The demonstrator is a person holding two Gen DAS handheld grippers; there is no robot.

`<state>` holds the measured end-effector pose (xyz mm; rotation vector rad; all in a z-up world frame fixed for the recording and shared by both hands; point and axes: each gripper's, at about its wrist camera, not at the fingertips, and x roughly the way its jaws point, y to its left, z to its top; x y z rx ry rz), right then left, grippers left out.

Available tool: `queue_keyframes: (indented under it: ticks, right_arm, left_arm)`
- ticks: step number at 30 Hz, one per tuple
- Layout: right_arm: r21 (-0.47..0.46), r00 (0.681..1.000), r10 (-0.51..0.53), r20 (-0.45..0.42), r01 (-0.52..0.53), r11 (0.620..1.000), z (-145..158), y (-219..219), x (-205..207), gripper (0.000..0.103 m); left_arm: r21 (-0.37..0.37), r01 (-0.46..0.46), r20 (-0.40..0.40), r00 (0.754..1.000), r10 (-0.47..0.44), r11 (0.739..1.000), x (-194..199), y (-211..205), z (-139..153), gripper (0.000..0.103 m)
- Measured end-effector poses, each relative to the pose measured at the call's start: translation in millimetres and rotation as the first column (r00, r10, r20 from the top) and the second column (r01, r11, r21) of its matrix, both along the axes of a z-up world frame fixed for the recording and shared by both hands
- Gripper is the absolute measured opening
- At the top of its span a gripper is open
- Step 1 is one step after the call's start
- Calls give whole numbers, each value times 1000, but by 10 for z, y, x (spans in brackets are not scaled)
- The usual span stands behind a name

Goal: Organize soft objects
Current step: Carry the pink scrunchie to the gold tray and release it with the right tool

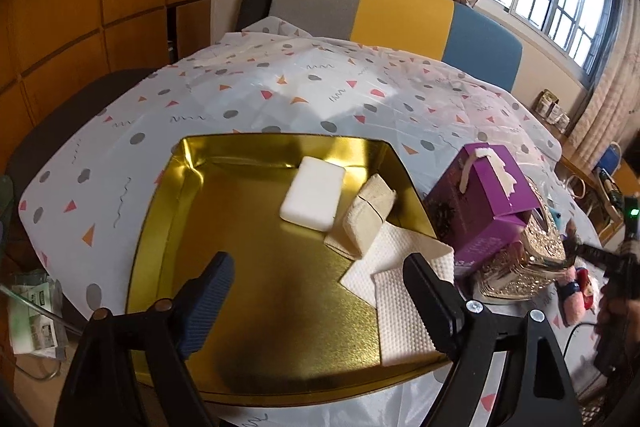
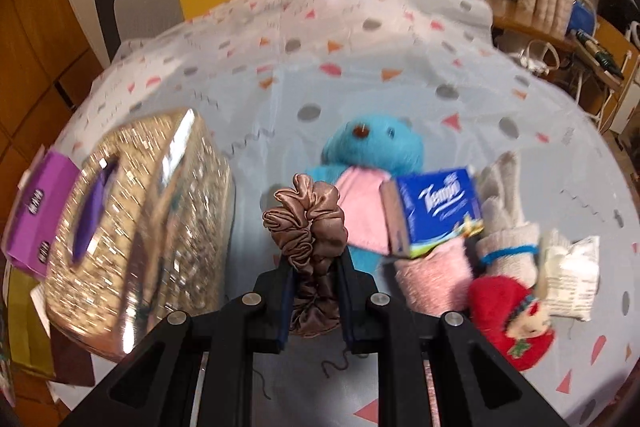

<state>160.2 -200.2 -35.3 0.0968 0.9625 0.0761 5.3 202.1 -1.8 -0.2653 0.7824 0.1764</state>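
Item held: a brown satin ruffled scrunchie [image 2: 306, 227], standing up from between the two fingers of the right hand-held gripper [image 2: 313, 291], lower centre of the right wrist view.
Right hand-held gripper, state: jaws drawn nearly together, pads pressed on the scrunchie's lower folds.
Left hand-held gripper [image 1: 320, 291], state: jaws wide apart, nothing between them; poised over the near half of the tray, lower centre of the left wrist view.
Receiving place: a shallow gold metal tray [image 1: 160, 227] on the worktop with the patterned white cloth [image 1: 280, 87]; it already held a white rectangular sponge [image 1: 312, 199], a beige folded cloth [image 1: 368, 219] and white paper towels [image 1: 396, 291], all at its right side.
Deciding relation: judged from both views, the tray lay off the left edge of the right wrist frame, beyond the glittery gold tissue box [image 2: 132, 227] and the purple carton [image 1: 480, 203]; the scrunchie would have to be carried leftward over them.
Remaining pile: a blue plush bear [image 2: 372, 143] and a blue tissue packet [image 2: 436, 211], centre right of that frame.
Nearer hand: the left to the tray; the right to the pile.
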Motion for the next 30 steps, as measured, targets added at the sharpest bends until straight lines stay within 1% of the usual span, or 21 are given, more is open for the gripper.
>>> queue_keyframes:
  ticks: [3, 7, 12, 15, 16, 18, 20, 21, 23, 25, 27, 29, 30]
  right_arm:
    - [3, 999, -1, 54, 1, 1000, 239, 5, -18, 18]
    - [28, 991, 37, 128, -41, 999, 544, 116, -61, 18]
    - [36, 964, 147, 221, -159, 987, 920, 461, -212, 18]
    - [57, 934, 231, 271, -255, 965, 1111, 717, -342, 18]
    - [73, 923, 266, 277, -296, 952, 1159, 814, -374, 18]
    - [109, 901, 342, 268, -381, 918, 1210, 1021, -419, 18]
    - [140, 867, 436, 239, -476, 868, 1184, 1316, -480, 18]
    - [166, 849, 481, 218, -518, 839, 1149, 1457, -507, 18]
    - [198, 803, 568, 177, -595, 779, 1048, 1803, -581, 20]
    - [208, 765, 632, 124, -643, 737, 901, 2150, -634, 20]
    - [192, 746, 663, 67, -662, 725, 715, 2466, -656, 20]
    - [230, 730, 684, 9, -667, 709, 493, 2732, -637, 21]
    - [247, 726, 688, -18, -663, 706, 385, 2838, -621, 21]
  left_arm:
    - [-14, 9, -11, 1000, -9, 1000, -1, 1, -46, 87]
    - [-21, -6, -15, 1000, 5, 1000, -22, 43, -84, 87]
    - [-19, -30, -12, 999, 30, 999, -78, 138, -89, 87]
    - [-17, -53, -3, 999, 53, 998, -115, 215, -72, 87]
    - [-17, -61, -1, 998, 61, 998, -126, 238, -69, 87]
    - [-16, -87, 5, 996, 87, 996, -154, 305, -57, 87]
    - [-17, -104, 3, 995, 104, 994, -174, 370, -55, 87]
    - [-16, -114, 5, 993, 114, 993, -192, 407, -52, 87]
    - [-12, -132, 6, 991, 132, 991, -221, 469, -56, 87]
    - [-20, -157, 0, 988, 157, 987, -260, 565, -76, 87]
    - [-19, -173, -7, 985, 173, 985, -289, 622, -96, 87]
    - [-14, -189, -13, 982, 189, 982, -340, 692, -123, 87]
    - [-10, -196, -12, 981, 196, 981, -360, 713, -129, 87]
